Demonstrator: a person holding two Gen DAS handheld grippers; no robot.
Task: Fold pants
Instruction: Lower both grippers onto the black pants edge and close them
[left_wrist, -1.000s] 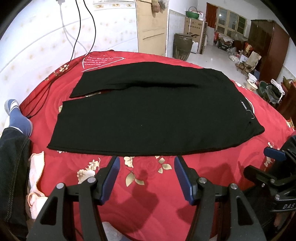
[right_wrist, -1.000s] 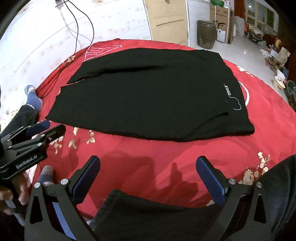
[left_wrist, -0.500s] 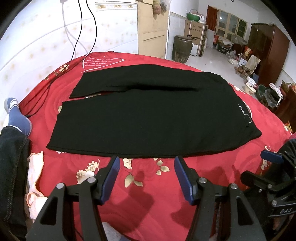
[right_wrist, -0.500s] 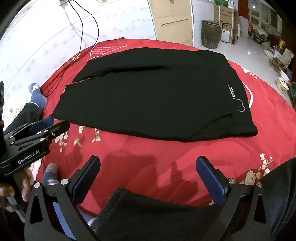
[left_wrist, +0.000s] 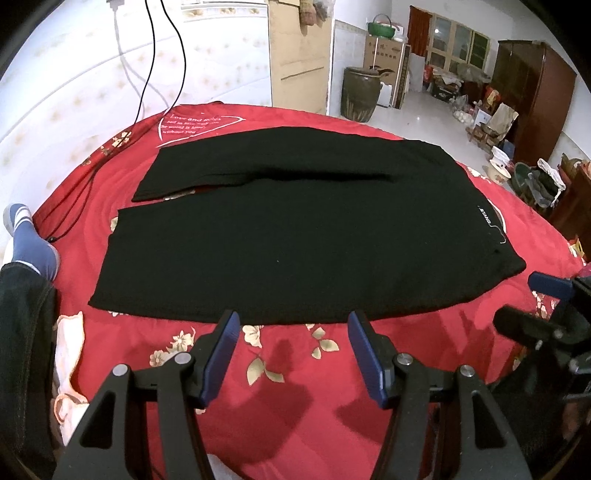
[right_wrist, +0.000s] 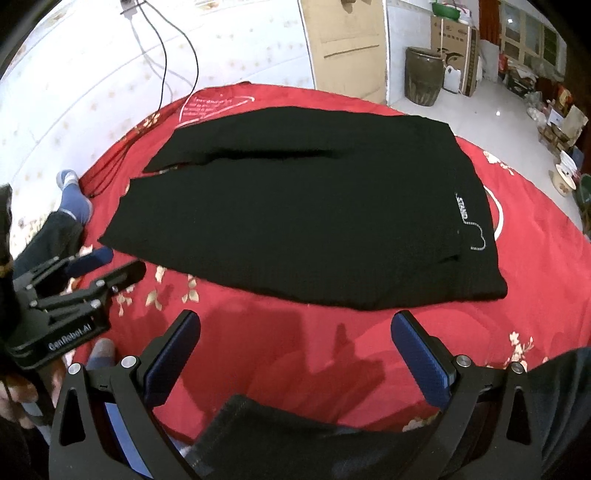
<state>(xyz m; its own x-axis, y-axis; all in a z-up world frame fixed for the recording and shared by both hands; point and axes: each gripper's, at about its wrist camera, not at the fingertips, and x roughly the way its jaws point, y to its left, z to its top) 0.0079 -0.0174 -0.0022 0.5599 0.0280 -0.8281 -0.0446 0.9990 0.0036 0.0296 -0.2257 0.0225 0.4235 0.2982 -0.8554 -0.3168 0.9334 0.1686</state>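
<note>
Evidently the fold has not begun: black pants (left_wrist: 295, 236) lie flat across mid-frame on the red bed (left_wrist: 295, 398), both the left gripper (left_wrist: 293, 325) and right gripper (right_wrist: 295, 325) spread empty below, needing the near hem pinched next.

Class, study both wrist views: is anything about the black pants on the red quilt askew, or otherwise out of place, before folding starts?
Little stands out. The black pants lie flat on the red quilt, legs side by side. Only oddity: the far leg's cuff stops short of the near cuff, so the ends are uneven. Both grippers, left and right, are open and empty.
</note>
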